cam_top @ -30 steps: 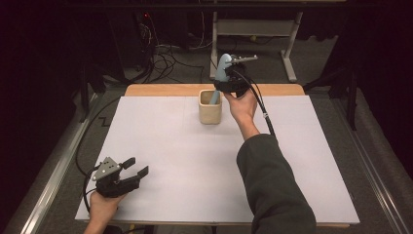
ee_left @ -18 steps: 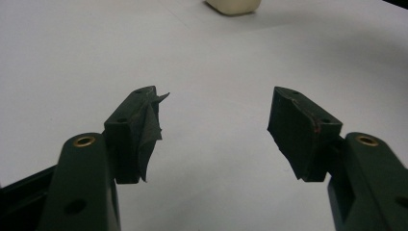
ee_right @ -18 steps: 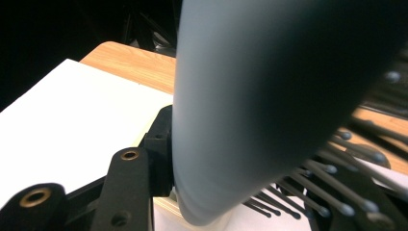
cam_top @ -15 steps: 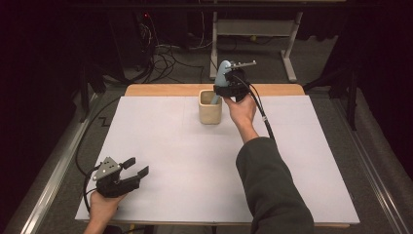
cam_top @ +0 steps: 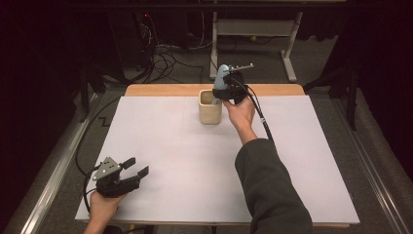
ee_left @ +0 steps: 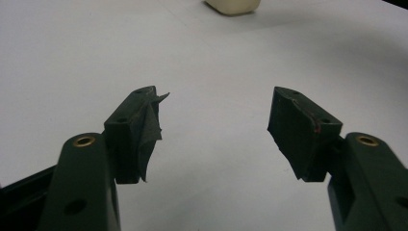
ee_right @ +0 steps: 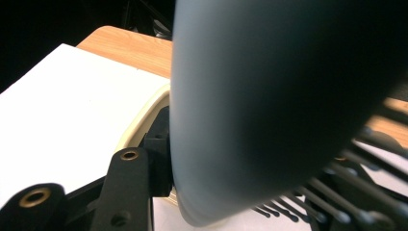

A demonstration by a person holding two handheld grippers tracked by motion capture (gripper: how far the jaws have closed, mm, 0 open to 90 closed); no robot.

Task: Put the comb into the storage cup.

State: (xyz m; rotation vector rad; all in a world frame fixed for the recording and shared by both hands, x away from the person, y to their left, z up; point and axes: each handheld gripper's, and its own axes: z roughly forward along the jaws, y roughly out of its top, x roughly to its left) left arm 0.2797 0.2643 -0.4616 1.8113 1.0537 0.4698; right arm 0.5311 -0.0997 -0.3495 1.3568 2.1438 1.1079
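A light blue hairbrush (cam_top: 221, 78) stands nearly upright with my right gripper (cam_top: 229, 91) shut on it at the far middle of the table. Its lower end reaches into the mouth of a cream cup (cam_top: 210, 107). In the right gripper view the brush's smooth back (ee_right: 269, 96) looms close, its bristles point to the lower right, and the cup's rim (ee_right: 144, 120) shows behind the left jaw. My left gripper (cam_top: 137, 166) rests at the near left of the white table, open, with nothing between its jaws (ee_left: 214, 125).
A white sheet (cam_top: 170, 161) covers the table, and a strip of wood (cam_top: 160, 90) shows along its far edge. The right gripper's cable (cam_top: 260, 119) trails over the forearm. Beyond the table are loose floor cables (cam_top: 165, 53) and a metal stand (cam_top: 253, 29).
The right gripper and the brush have shifted slightly left and down over the cup. The left gripper has stayed where it was.
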